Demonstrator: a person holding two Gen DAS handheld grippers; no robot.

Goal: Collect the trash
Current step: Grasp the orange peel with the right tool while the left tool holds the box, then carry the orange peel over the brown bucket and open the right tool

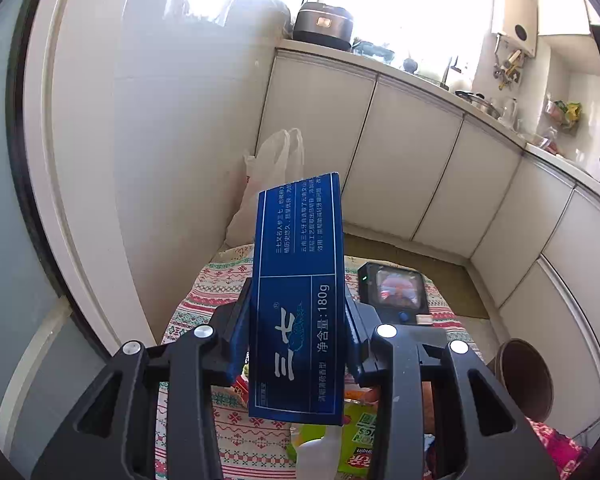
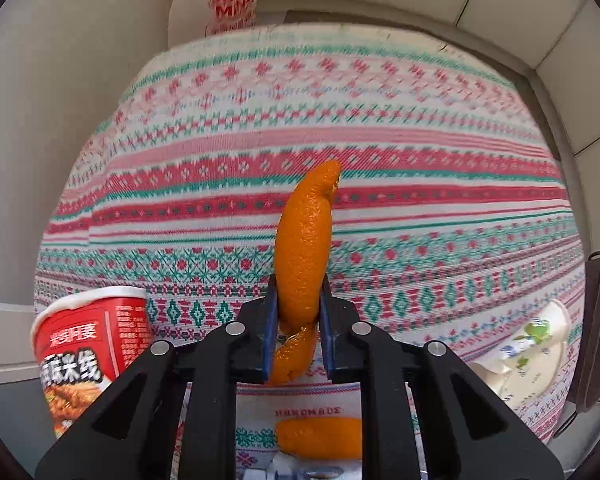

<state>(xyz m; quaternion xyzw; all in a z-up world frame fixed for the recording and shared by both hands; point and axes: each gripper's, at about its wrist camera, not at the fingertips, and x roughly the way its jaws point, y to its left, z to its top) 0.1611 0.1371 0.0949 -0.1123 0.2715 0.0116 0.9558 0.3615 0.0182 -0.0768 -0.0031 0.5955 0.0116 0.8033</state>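
Note:
My left gripper (image 1: 298,320) is shut on a long blue toothpaste box (image 1: 300,280) and holds it raised above the patterned tablecloth (image 1: 216,288). My right gripper (image 2: 299,300) is shut on a strip of orange peel (image 2: 306,236), held above the same tablecloth (image 2: 300,120). Another piece of orange peel (image 2: 320,438) lies on the cloth under the right gripper. A red instant noodle cup (image 2: 86,352) stands at the lower left. A crumpled paper cup (image 2: 528,356) lies at the lower right. A green snack wrapper (image 1: 360,440) and a small white bottle (image 1: 318,452) lie beneath the left gripper.
A white plastic bag (image 1: 268,184) stands on the floor by the wall behind the table; it also shows in the right wrist view (image 2: 216,0). White cabinets (image 1: 400,160) line the far side. A brown round bin (image 1: 524,380) stands at the right. The other gripper's camera (image 1: 396,288) is ahead.

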